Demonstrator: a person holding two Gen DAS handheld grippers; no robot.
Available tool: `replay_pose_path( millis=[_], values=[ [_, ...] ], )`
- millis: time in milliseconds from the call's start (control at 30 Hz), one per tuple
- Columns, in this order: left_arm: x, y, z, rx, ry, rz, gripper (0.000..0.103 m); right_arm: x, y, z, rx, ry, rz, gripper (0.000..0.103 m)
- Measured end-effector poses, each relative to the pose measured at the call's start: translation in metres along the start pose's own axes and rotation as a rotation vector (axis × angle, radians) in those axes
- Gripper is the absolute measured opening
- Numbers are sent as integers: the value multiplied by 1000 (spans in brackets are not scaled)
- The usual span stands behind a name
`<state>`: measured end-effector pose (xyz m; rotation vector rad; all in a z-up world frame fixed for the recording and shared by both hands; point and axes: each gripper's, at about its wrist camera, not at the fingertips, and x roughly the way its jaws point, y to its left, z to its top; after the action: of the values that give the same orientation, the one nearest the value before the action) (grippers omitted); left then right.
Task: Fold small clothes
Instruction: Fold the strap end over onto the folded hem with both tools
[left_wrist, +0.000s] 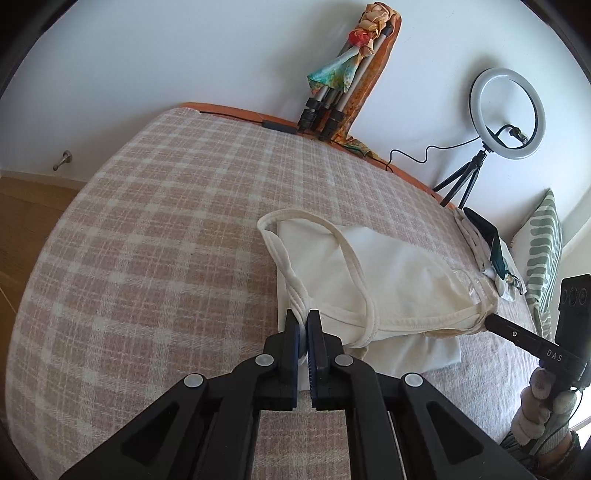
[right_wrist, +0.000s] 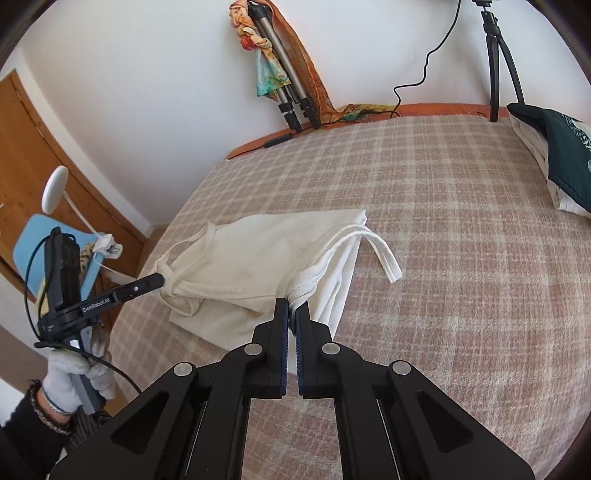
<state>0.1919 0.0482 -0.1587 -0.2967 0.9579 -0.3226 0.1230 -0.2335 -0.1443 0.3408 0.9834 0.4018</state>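
Observation:
A cream tank top (left_wrist: 388, 273) lies on the checked pink bed cover (left_wrist: 155, 229), partly lifted at its near edge. My left gripper (left_wrist: 303, 317) is shut on the top's strap end at its near left corner. In the right wrist view the same top (right_wrist: 266, 254) stretches between both grippers. My right gripper (right_wrist: 292, 308) is shut on its white strap corner, and a loose strap (right_wrist: 384, 258) hangs to the right. The left gripper (right_wrist: 159, 282) shows there pinching the far corner. The right gripper (left_wrist: 491, 319) shows in the left wrist view at the top's right corner.
A stack of folded clothes (right_wrist: 554, 162) with a dark green item on top lies at the bed's far right. A folded tripod with scarves (left_wrist: 332, 92) and a ring light (left_wrist: 508, 114) stand against the wall. A striped pillow (left_wrist: 543, 251) is at the right. A blue chair (right_wrist: 44, 251) stands off the bed's left edge.

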Motion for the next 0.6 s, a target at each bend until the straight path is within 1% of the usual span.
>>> replay_pose_path(
  millis=[100, 133, 233, 267, 333, 367, 433, 533, 600],
  values=[
    [-4, -2, -11, 51, 20, 36, 3, 0, 2, -10, -21, 29, -41, 3],
    [-7, -2, -14, 63, 25, 39, 6, -1, 2, -12, -26, 39, -59, 4],
    [-22, -1, -19, 67, 17, 22, 13, -6, 1, -18, -34, 85, -99, 4],
    [-28, -1, -19, 65, 5, 17, 14, -10, 0, -20, -32, 90, -105, 4],
    [-40, -8, -16, 85, -34, 16, 15, -21, 3, -23, -40, 82, -91, 4],
    [-43, -12, -12, 102, -53, 17, 17, -26, 6, -22, -54, 67, -84, 4],
    [-43, -25, -3, 139, -71, 11, 20, -31, 13, -15, -73, 39, -68, 4],
    [-29, -43, 12, 166, -63, 16, 21, -21, 19, 4, -88, 29, -28, 4],
    [-11, -51, 22, 162, -18, 3, 22, -5, 22, 11, -106, 47, -18, 4]
  ],
)
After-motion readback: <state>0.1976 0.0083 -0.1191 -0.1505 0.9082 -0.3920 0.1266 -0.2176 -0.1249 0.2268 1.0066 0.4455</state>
